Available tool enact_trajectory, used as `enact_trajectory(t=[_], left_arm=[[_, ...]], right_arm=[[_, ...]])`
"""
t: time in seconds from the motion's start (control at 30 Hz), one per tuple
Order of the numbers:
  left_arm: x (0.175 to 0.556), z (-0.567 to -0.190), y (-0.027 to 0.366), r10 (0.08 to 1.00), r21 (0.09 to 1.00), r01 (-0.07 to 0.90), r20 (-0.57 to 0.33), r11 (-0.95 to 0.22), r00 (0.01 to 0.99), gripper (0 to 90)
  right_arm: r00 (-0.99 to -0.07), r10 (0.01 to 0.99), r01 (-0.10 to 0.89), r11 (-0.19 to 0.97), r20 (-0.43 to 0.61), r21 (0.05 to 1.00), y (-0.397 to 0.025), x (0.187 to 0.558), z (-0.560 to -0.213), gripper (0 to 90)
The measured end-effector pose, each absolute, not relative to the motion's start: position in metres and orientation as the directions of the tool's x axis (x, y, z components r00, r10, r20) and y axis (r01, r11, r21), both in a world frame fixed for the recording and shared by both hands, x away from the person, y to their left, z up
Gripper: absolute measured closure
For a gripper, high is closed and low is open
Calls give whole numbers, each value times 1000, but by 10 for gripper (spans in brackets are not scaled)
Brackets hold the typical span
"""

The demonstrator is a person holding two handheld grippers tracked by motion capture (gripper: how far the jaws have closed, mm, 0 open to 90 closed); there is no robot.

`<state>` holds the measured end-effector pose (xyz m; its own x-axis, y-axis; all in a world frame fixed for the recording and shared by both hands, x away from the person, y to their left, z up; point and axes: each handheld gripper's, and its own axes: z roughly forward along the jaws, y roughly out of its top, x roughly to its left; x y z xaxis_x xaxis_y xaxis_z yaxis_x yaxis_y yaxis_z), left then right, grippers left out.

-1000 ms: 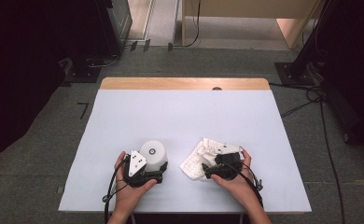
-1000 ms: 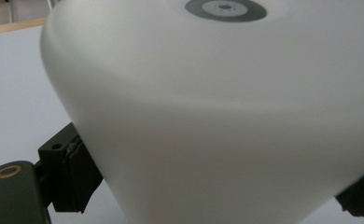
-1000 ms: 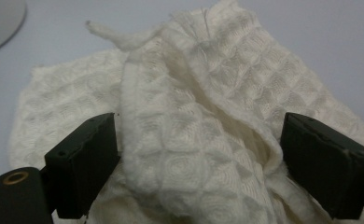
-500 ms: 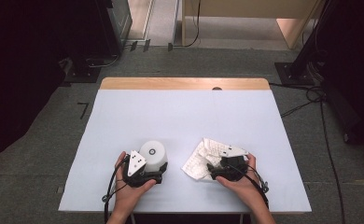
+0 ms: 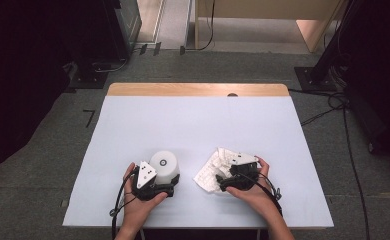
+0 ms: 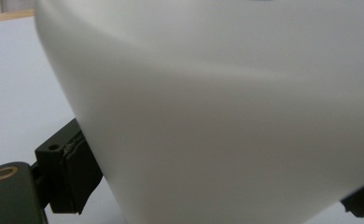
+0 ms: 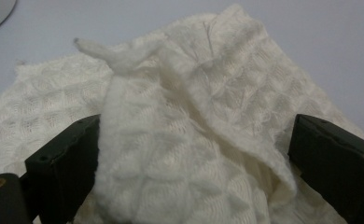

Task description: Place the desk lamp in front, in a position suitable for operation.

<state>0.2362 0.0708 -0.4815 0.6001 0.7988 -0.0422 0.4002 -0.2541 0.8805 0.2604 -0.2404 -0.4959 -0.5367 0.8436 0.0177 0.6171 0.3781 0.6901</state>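
Cloth point(image 7: 189, 140), white, waffle-knit and crumpled, lies just right of the white cup point(image 5: 165, 166). Right gripper point(image 5: 226, 181) straddles it, jaws wide apart. Left gripper point(image 5: 169, 190) clasps the cup, jaws against its sides.

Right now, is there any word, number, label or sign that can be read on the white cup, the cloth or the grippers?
None can be read.
The white cup is plain, and so is its wall.
The waffle-weave cloth carries no tag or print.
The grey plate on the left gripper has only small holes.
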Motion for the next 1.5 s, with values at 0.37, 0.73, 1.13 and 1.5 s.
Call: enact_trajectory(t=[0.37,0.73,1.13,1.5], left_arm=[[233,-485,71,806,880,399,-33,-257,592,65],[234,-487,68,796,879,379,0,-288,605,77],[233,-475,40,721,854,299,120,-425,683,81],[243,-460,7,651,814,258,182,-521,737,82]], right_arm=[[-533,846,591,350,26,727,-256,249,-499,287],[-497,867,579,291,47,762,-271,247,-487,785],[-554,824,403,138,121,905,-243,226,-412,782],[-631,774,335,199,62,921,-203,227,-391,772]])
